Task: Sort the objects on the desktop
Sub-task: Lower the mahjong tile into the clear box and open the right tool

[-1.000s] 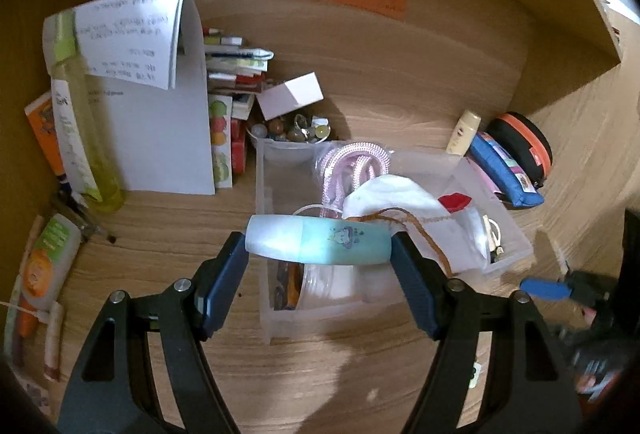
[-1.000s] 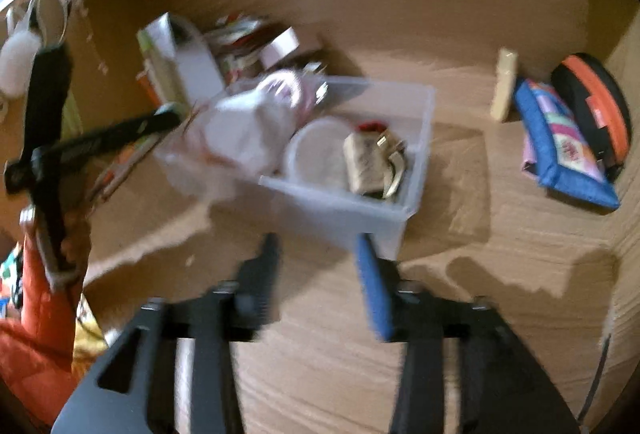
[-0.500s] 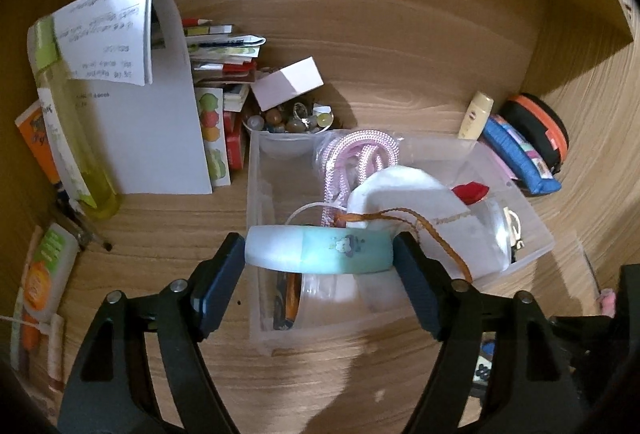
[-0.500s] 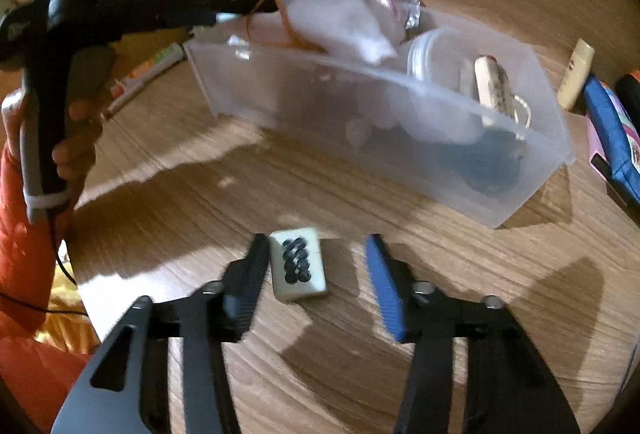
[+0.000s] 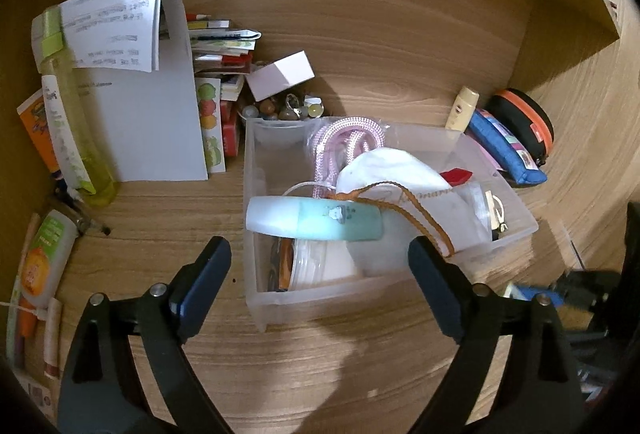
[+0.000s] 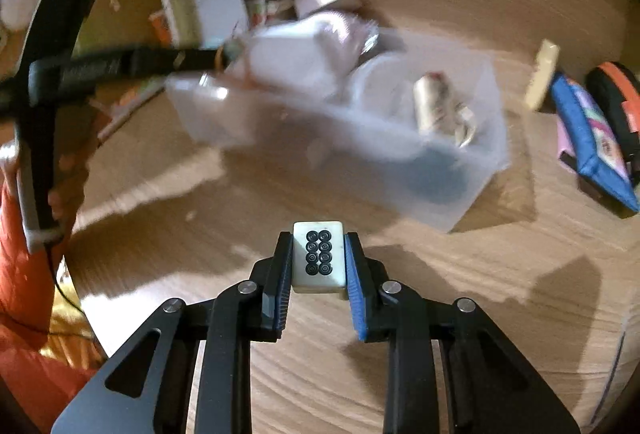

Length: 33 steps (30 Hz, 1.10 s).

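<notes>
On the counter: clear bin [image 5: 256,298], bare wood at its near edge.
Left gripper [image 5: 320,270]: jaws just opened wide; teal tube [image 5: 316,220] free across the bin's rim.
Right gripper [image 6: 318,266]: jaws just closed, clamping mahjong tile [image 6: 319,258] over open wood.

Worktop [image 5: 360,374]: wood-grain, matt. Storage bin [image 5: 256,218]: clear frosted plastic, smooth. Teal tube [image 5: 316,222]: glossy plastic. Pink rope [image 5: 348,137]: braided cord. Mahjong tile [image 6: 319,258]: smooth, glossy, ivory-coloured. Claw pads [image 6: 354,286]: blue, ribbed; frames matt black plastic with shiny metal pins.
</notes>
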{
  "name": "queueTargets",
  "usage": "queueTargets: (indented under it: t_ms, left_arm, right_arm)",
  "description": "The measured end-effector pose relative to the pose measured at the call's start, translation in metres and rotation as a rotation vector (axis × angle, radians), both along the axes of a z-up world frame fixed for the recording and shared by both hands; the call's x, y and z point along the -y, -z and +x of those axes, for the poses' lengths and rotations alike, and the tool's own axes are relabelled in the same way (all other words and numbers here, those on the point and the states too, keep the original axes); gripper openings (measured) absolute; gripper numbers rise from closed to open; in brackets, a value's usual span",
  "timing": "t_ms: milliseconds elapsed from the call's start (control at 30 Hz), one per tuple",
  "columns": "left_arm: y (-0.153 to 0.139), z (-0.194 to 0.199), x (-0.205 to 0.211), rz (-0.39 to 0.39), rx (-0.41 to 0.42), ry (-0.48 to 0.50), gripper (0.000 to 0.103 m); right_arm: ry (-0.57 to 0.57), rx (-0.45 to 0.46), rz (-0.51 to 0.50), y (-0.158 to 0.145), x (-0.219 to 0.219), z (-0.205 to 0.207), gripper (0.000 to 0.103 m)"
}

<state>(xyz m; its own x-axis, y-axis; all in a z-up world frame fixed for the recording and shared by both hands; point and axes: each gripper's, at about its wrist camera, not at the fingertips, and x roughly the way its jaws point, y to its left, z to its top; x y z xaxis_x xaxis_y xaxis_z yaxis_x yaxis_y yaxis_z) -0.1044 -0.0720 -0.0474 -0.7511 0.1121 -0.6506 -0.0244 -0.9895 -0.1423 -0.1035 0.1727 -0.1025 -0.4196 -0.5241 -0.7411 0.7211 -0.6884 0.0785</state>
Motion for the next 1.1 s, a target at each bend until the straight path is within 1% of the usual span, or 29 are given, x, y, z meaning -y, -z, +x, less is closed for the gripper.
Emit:
queueTargets:
  t_ms: [233, 367, 500, 667, 867, 900, 967, 1033, 1100]
  left_arm:
    - [-0.004, 0.003, 0.000, 0.006, -0.011, 0.001, 0.092]
    - [-0.006, 0.004, -0.001, 0.004, -0.022, 0.004, 0.092]
    - [-0.007, 0.004, -0.001, 0.011, -0.028, 0.003, 0.093]
    - [-0.005, 0.004, -0.003, 0.015, -0.023, -0.006, 0.093]
    - [-0.005, 0.009, -0.010, -0.011, -0.022, -0.015, 0.093]
    - [-0.005, 0.010, -0.011, -0.013, -0.023, -0.014, 0.093]
    - [-0.007, 0.012, -0.014, -0.012, -0.025, -0.011, 0.095]
    - [-0.010, 0.016, -0.018, -0.015, -0.032, -0.008, 0.095]
    - [-0.013, 0.020, -0.021, -0.022, -0.039, -0.010, 0.095]
  right_arm:
    - [0.058, -0.075, -0.049, -0.035, -0.017, -0.019, 0.022]
    - [0.081, -0.113, -0.053, -0.047, -0.016, -0.029, 0.022]
    - [0.104, -0.125, -0.050, -0.048, -0.012, -0.046, 0.022]
    - [0.125, -0.098, -0.048, -0.038, -0.002, -0.065, 0.022]
    - [0.137, -0.104, -0.022, -0.030, 0.006, -0.065, 0.023]
    - [0.142, -0.113, -0.018, -0.030, 0.006, -0.064, 0.026]
    - [0.152, -0.128, -0.022, -0.033, 0.004, -0.060, 0.040]
    - [0.161, -0.149, -0.036, -0.039, 0.001, -0.054, 0.048]
    - [0.161, -0.167, -0.045, -0.044, -0.001, -0.048, 0.052]
